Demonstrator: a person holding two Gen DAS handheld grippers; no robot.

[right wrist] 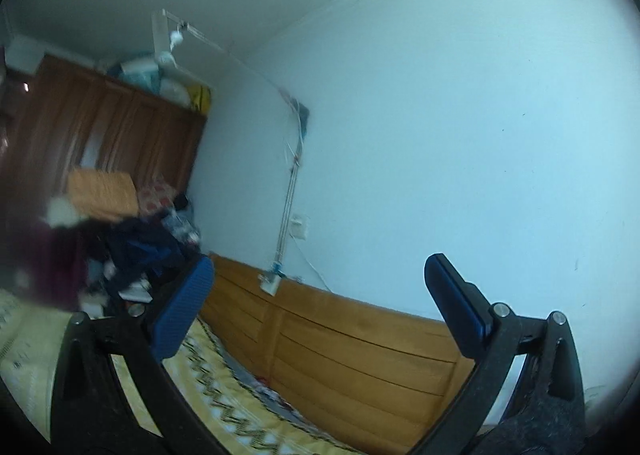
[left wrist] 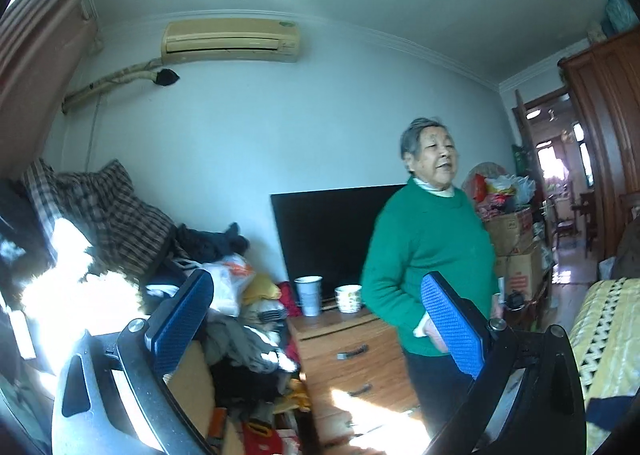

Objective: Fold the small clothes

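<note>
Left wrist view: left gripper (left wrist: 316, 325) spread wide, empty; right gripper (right wrist: 320, 307) likewise. Clothes (right wrist: 138, 251) heaped far left on bed (right wrist: 208, 379); likely soft, light, best pinched at hems.

Dark, crumpled clothes (right wrist: 140, 251) lie heaped (unfolded) at the bed's (right wrist: 224, 387) far end.

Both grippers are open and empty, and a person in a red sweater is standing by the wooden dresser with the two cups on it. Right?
Not quite: the sweater is green, not red, as the left wrist view shows. The rest holds: the left gripper and right gripper are open and empty, and the person stands by the wooden dresser with the two cups on it.
</note>
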